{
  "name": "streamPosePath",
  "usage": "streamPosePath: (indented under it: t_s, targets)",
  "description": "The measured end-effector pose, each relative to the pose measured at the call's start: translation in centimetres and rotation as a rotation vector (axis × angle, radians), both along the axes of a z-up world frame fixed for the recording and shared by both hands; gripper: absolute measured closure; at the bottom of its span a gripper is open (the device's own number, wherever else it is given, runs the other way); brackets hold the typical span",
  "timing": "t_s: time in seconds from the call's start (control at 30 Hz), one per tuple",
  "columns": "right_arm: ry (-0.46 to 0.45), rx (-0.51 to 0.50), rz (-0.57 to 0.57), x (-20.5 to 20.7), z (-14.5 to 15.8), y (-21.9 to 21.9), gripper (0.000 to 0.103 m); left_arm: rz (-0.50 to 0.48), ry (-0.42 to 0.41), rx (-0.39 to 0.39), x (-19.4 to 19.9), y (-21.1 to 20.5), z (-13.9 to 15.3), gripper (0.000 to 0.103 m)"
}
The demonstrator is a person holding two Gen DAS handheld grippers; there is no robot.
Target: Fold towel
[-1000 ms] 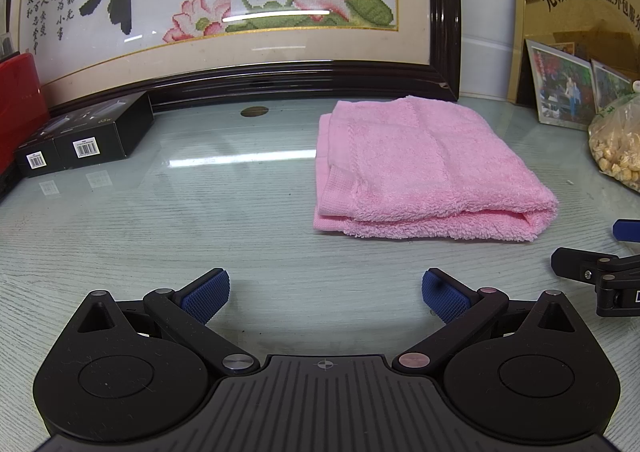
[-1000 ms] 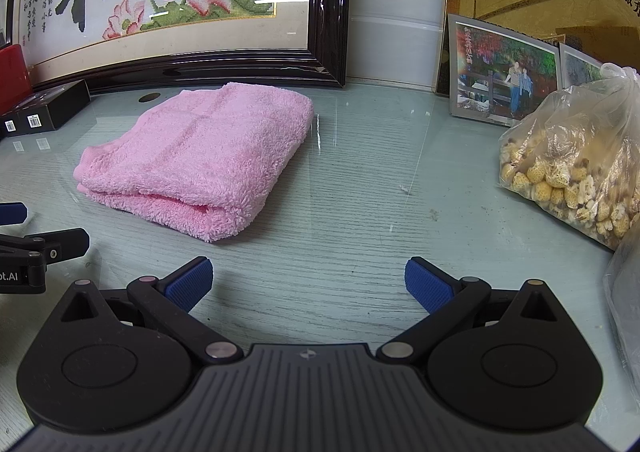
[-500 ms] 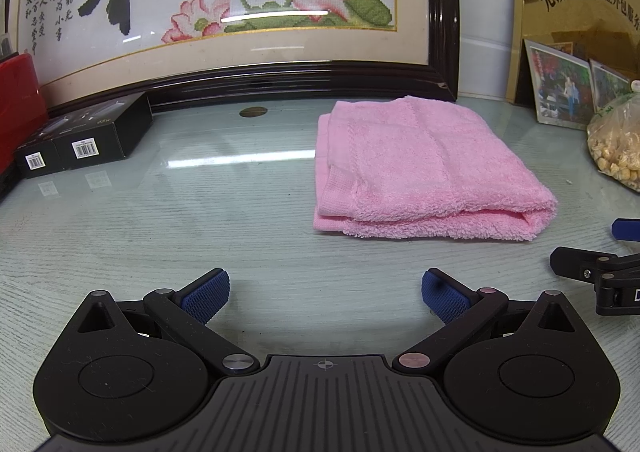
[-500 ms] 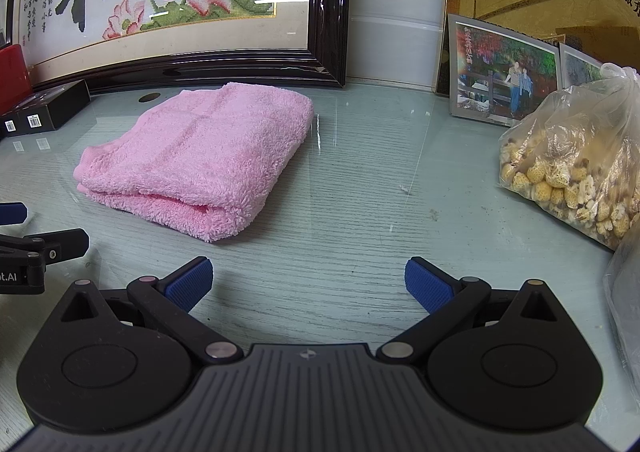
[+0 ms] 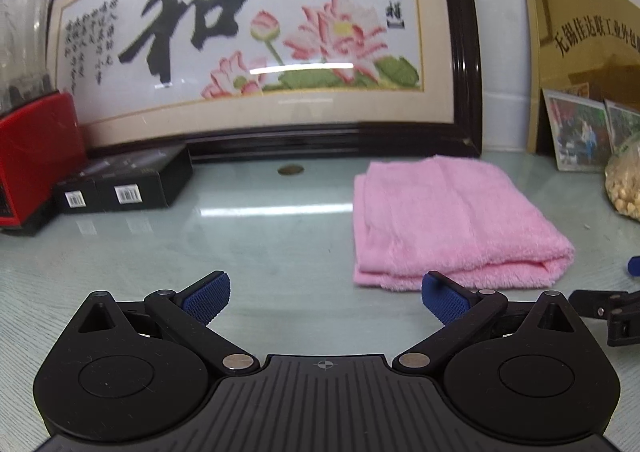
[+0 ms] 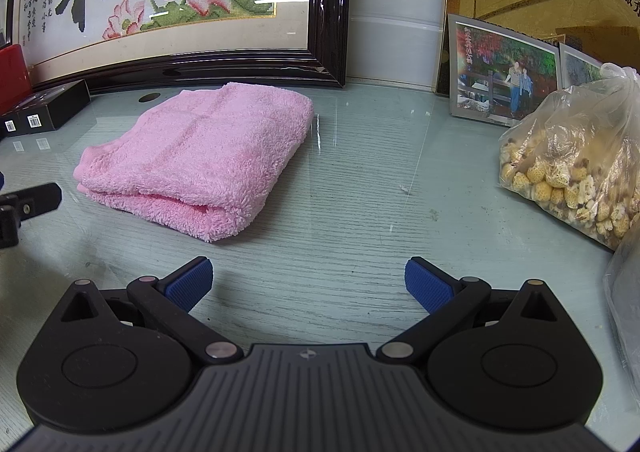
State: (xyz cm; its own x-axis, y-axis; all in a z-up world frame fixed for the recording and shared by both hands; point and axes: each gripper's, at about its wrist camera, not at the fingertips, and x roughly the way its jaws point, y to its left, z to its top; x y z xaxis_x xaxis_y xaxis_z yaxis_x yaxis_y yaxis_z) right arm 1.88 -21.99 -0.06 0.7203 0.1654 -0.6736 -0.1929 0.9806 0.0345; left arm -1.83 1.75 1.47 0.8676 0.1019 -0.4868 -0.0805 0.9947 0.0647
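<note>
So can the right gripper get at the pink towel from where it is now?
Probably yes. The right gripper is open, the pink towel lies ahead to its left, and only bare table shows between them.

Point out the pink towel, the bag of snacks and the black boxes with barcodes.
pink towel (image 6: 208, 147): right wrist view, middle of its top layer.
bag of snacks (image 6: 572, 171): right wrist view, the filled lower part.
black boxes (image 5: 124, 181): left wrist view, front face near the barcode labels.

Framed embroidery, black boxes, snack bag.
</note>
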Motion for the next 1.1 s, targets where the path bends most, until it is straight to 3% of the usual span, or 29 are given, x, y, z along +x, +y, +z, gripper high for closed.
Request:
streamPosePath:
  t_s: [0.53,1.1]
  targets:
    - [0.000,0.000,0.000,0.0,0.0,0.0,0.000,0.015,-0.078,0.033,-0.5,0.0,0.7,0.000]
    - [0.000,0.000,0.000,0.0,0.0,0.0,0.000,0.035,-0.088,0.043,-0.3,1.8,0.8,0.000]
